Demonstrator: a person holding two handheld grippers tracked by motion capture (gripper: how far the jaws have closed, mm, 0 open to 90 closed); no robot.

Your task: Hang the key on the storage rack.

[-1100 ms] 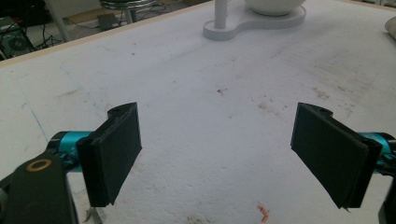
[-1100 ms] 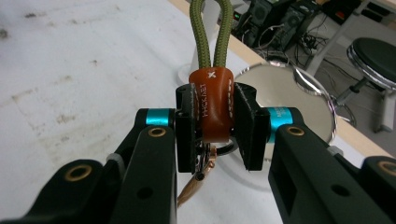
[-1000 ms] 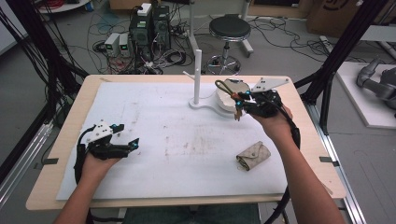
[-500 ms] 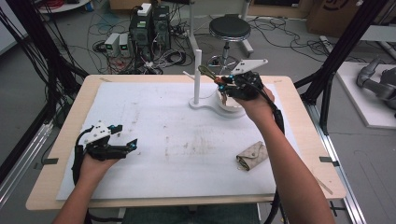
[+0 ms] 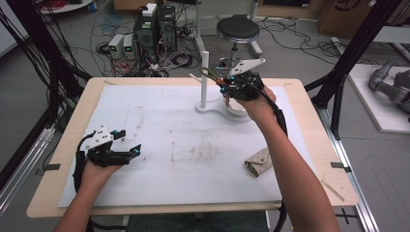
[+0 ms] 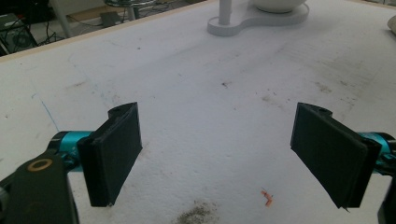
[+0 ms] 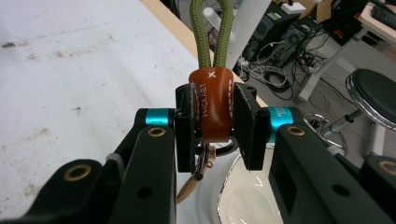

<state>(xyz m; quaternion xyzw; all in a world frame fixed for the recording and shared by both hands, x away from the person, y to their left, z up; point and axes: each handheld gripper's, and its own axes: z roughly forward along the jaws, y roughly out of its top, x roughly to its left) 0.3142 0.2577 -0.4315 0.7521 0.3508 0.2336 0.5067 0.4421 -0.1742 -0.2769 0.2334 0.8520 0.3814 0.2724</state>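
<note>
My right tool (image 7: 212, 122) is clamped on the brown leather tab of a keychain (image 7: 213, 105), whose green cord loop (image 7: 211, 32) points away from me toward the white stand (image 5: 204, 79) near the far edge of the worktop (image 5: 63, 140). In the high view I hold it raised above the white dish (image 5: 238, 107) at the stand's foot, the loop close to the short peg on the post.

My worry is the loop. It is soft cord and narrow, and if I come in a little off line it may slide past the peg or fold against it instead of going over. Pushing too hard could rock the stand, since only its flat base holds it. The grip sits on smooth leather, so a tug from a snagged cord might pull the tab out of the pads, and the metal ring and clip (image 7: 201, 164) hanging below would drop into the dish.

My left tool (image 6: 224, 154) rests near the left edge with its jaws wide apart and nothing between them. A folded tan pouch (image 5: 257, 161) lies toward the near right corner, well clear of my path.
</note>
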